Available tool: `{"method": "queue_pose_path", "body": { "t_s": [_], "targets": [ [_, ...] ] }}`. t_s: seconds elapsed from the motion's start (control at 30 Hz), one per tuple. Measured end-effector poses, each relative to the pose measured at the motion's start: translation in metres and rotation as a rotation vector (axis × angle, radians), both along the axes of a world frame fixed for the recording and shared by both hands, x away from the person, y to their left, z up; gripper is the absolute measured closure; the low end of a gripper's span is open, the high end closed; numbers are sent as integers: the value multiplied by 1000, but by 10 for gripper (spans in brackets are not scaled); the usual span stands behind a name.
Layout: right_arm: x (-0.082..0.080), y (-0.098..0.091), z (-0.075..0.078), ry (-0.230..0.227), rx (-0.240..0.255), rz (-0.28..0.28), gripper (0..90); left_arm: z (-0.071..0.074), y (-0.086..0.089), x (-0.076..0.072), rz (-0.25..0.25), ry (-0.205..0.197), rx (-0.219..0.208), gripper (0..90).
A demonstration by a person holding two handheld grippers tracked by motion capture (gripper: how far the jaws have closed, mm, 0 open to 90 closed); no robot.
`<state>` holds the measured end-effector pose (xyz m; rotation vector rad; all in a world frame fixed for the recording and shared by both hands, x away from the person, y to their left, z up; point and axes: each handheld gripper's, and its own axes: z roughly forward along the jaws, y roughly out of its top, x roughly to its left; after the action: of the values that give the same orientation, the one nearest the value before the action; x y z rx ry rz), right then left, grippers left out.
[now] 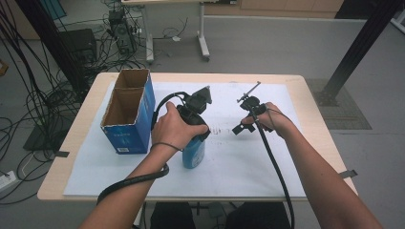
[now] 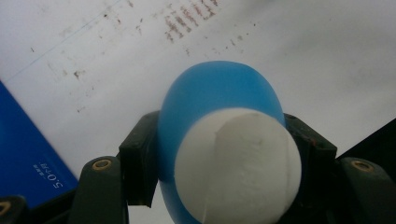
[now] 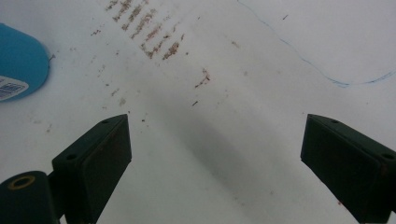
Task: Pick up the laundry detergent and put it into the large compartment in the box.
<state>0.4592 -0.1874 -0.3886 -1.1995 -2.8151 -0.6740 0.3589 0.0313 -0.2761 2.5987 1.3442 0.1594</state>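
Left claw (image 2: 224, 154): pinching the blue bottle (image 2: 219, 107) just below its white cap (image 2: 238, 163), one black pad on each side of the shoulder; nothing of the body bulges or dents between the pads

Right claw (image 3: 215, 158): spread wide, nothing between the pads, hanging over bare white paper (image 3: 261, 56); in the high view it sits well apart from the bottle, to its right

Bottle position: standing upright on the paper near the middle of the table (image 1: 86, 119), just right of the blue carton (image 1: 128, 112), not touching it

Handling, judged: smooth rounded plastic, so likely slippery under hard pads; wall looks stiff at the shoulder; weight cannot be told, fill level is hidden by the opaque blue

Where to hold, judged: the present grip high at the shoulder is sound for lifting straight up, but the body may swing below the pads if tilted; the cap is wide and would suit the free claw if it must be turned

Carton: open at the top, two compartments, both look empty; its cardboard rims are the nearest edges to catch the bottle's base

Open room: broad bare paper ahead of and to the right of the bottle; front edge of the table is near the person's forearms; left cable (image 1: 138, 179) loops low by the left wrist, near the front edge
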Motion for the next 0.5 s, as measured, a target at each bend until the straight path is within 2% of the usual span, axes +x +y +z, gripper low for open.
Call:
{"method": "queue_pose_path", "body": {
  "t_s": [0.13,0.37,0.5],
  "targets": [
    [0,1,0,2,3,-2,83,13,0,0,1,-15,-12,380],
    [-2,2,1,-2,2,0,83,48,-2,0,8,-63,-28,380],
    [-2,1,2,-3,2,-5,84,70,-4,-1,-3,-78,-12,380]
  ]
}}
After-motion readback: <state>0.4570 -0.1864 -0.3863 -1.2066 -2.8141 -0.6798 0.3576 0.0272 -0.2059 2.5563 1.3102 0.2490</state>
